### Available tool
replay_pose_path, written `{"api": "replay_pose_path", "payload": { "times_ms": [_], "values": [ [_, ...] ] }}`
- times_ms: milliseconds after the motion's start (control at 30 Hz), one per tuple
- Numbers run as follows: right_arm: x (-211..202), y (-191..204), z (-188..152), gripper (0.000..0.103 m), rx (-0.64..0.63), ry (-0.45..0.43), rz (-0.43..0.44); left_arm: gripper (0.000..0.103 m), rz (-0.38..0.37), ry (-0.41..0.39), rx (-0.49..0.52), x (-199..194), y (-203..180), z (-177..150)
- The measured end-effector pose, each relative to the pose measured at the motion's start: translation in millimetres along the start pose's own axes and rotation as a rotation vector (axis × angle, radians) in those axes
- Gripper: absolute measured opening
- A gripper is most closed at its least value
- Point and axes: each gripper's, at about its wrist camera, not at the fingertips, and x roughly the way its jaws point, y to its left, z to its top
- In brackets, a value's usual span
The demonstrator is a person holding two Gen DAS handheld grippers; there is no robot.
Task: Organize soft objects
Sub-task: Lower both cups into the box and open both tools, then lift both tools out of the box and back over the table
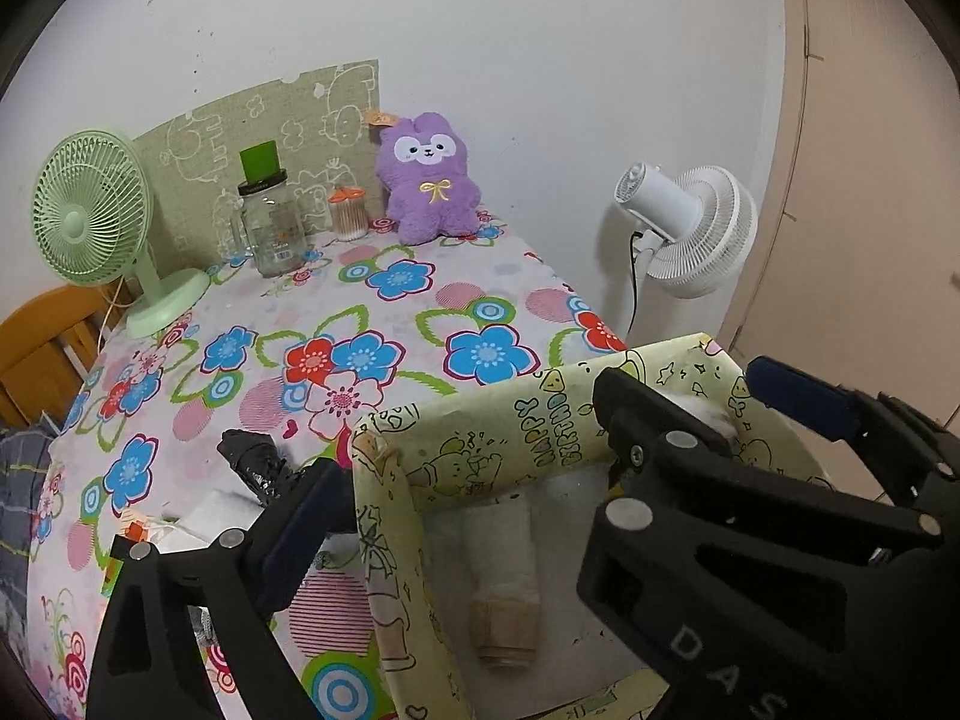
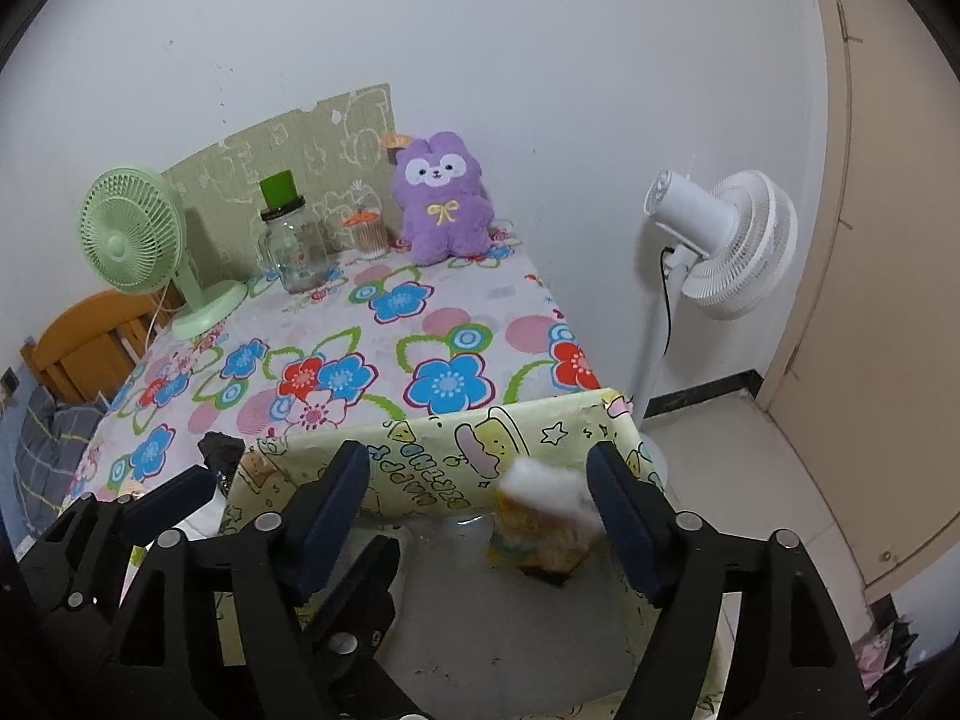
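Observation:
A box [image 1: 540, 420] wrapped in yellow cartoon birthday paper stands at the near right corner of the table. Inside it lies a white and beige roll [image 1: 504, 570]. My left gripper [image 1: 471, 429] is open wide over the box's left wall, with one finger outside the box and nothing held. My right gripper [image 2: 477, 480] is open above the box [image 2: 420, 480]. A blurred white and yellow soft piece [image 2: 543, 516] hangs free beside its right finger, not pinched. A purple plush [image 1: 429, 180] sits upright at the table's far edge against the wall.
On the flowered tablecloth [image 1: 372, 312] stand a green desk fan [image 1: 90, 210], a glass jar [image 1: 273, 222] and a swab pot [image 1: 348, 213]. A black crinkled lump [image 1: 252, 456] and something white [image 1: 198, 516] lie left of the box. A white floor fan [image 1: 690, 228] stands at the right.

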Motion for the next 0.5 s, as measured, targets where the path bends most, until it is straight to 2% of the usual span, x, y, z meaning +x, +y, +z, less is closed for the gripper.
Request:
{"api": "replay_pose_path", "payload": {
  "times_ms": [100,333,500],
  "values": [
    [-7,3,0,0.084,-0.009,-0.015,-0.007,0.103,-0.002,-0.014,-0.007,-4,1,0],
    [-24,9,-2,0.092,-0.018,-0.043,-0.016,0.103,0.001,-0.047,-0.009,-22,5,-4],
    [-39,14,-4,0.094,-0.02,-0.066,-0.016,0.103,-0.007,-0.067,-0.004,-37,7,-8]
  ]
}}
